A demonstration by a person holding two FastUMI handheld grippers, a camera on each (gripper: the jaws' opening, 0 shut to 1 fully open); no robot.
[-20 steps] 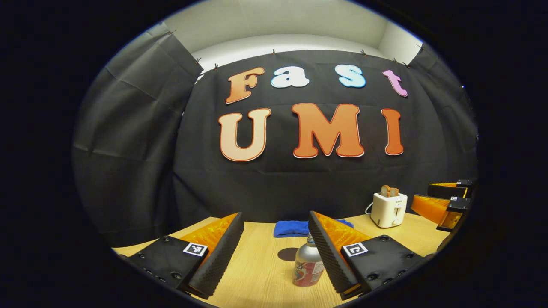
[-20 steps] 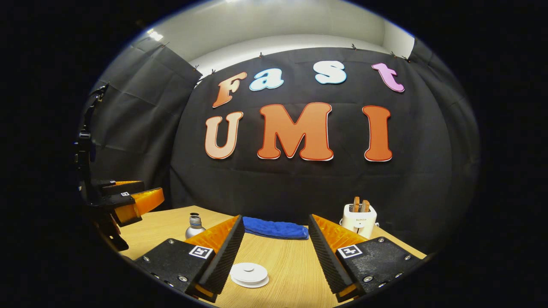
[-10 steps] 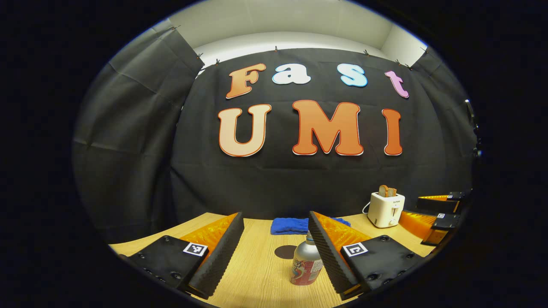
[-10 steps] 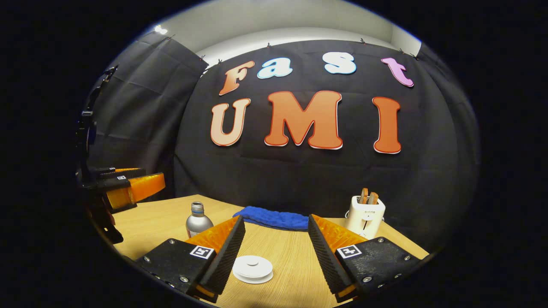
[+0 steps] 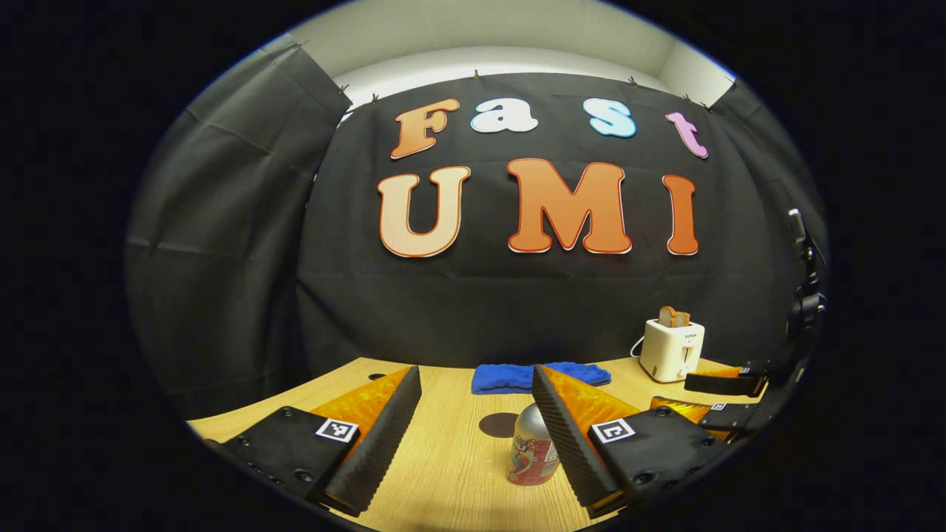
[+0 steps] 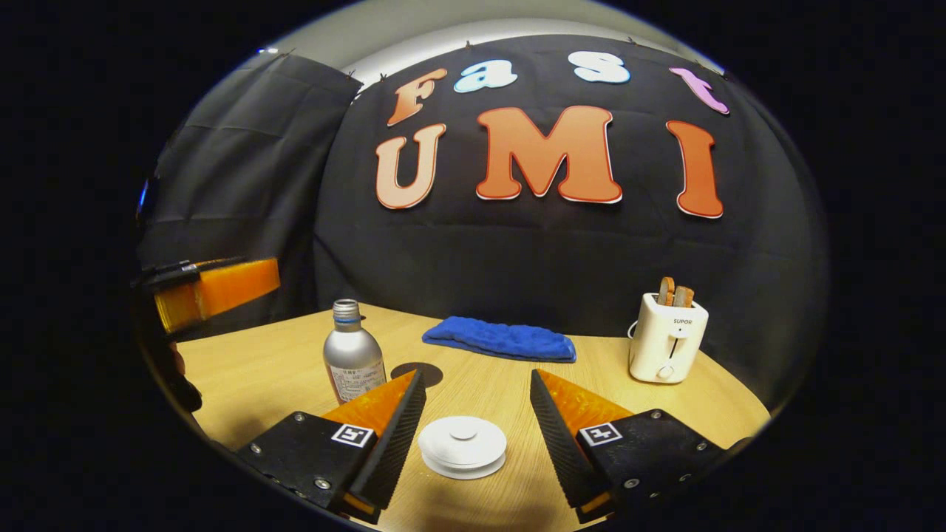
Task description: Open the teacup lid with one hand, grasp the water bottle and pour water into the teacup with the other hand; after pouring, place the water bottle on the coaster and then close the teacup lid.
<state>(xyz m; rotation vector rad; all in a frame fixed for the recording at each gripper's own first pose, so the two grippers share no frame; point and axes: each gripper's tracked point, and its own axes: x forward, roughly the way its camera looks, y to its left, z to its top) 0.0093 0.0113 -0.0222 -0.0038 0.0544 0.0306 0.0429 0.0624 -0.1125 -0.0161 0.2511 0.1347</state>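
The metal bottle (image 5: 533, 451) stood upright, neck at 12 o'clock, on the wooden surface (image 5: 451, 458) just inside the left gripper's (image 5: 473, 436) wide-apart ridged fingers, near a dark round coaster (image 5: 499, 424), while the round white lid (image 6: 463, 445) lay flat between the right gripper's (image 6: 473, 436) spread fingers.

Dim booth, overhead light; sharp centre, strong fisheye bending at edges.

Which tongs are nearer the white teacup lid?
Right tongs: open, with the teacup lid just ahead between their fingers. Left tongs are off by the water bottle.
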